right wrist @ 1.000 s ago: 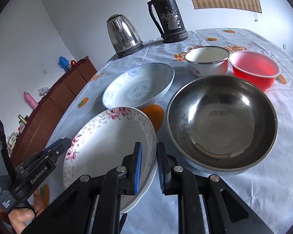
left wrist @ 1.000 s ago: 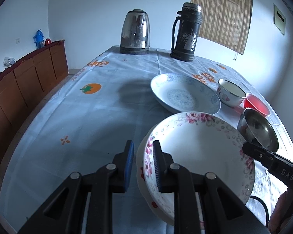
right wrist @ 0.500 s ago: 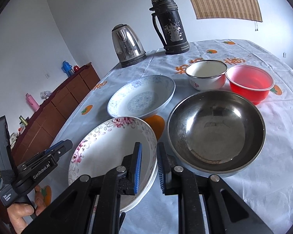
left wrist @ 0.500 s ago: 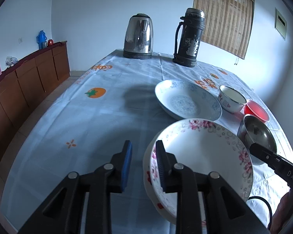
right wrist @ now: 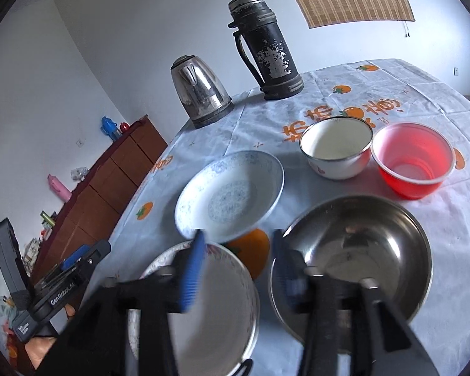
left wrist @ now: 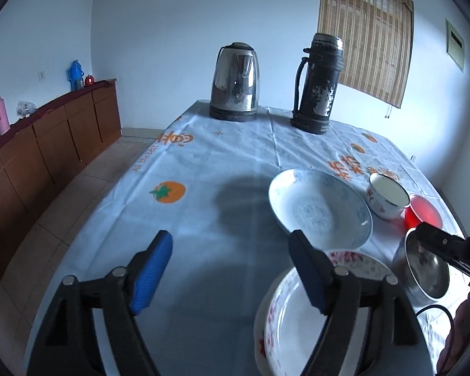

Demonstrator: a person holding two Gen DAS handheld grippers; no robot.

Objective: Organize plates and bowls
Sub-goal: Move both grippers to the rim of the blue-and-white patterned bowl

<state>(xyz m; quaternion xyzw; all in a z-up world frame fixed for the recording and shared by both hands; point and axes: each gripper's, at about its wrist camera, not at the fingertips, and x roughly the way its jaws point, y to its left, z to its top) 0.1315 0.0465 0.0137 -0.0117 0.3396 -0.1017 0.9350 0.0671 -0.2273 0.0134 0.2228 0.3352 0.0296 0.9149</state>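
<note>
A flower-rimmed plate [left wrist: 293, 316] [right wrist: 210, 322] lies on top of another plate near the table's front. My left gripper [left wrist: 230, 271] hovers over its left rim with jaws opening; only tablecloth shows between them. My right gripper [right wrist: 238, 271] is above the plate's right rim, also opening, and the rim sits between the pads without touching them. Behind lies a blue-patterned plate [left wrist: 322, 210] [right wrist: 232, 194]. A steel bowl [right wrist: 360, 250], a white enamel bowl [right wrist: 338, 144] and a red bowl [right wrist: 413, 159] stand to the right.
A steel kettle [left wrist: 235, 84] and a black thermos [left wrist: 318, 84] stand at the far end of the table. A wooden sideboard [left wrist: 44, 144] runs along the left wall. The tablecloth [left wrist: 172, 219] is bare on the left half.
Both grippers were shut on the flowered plate's rim, one on each side. Both have now let go, spread their jaws wide and drawn back and upward. The plate stays on the stack.
</note>
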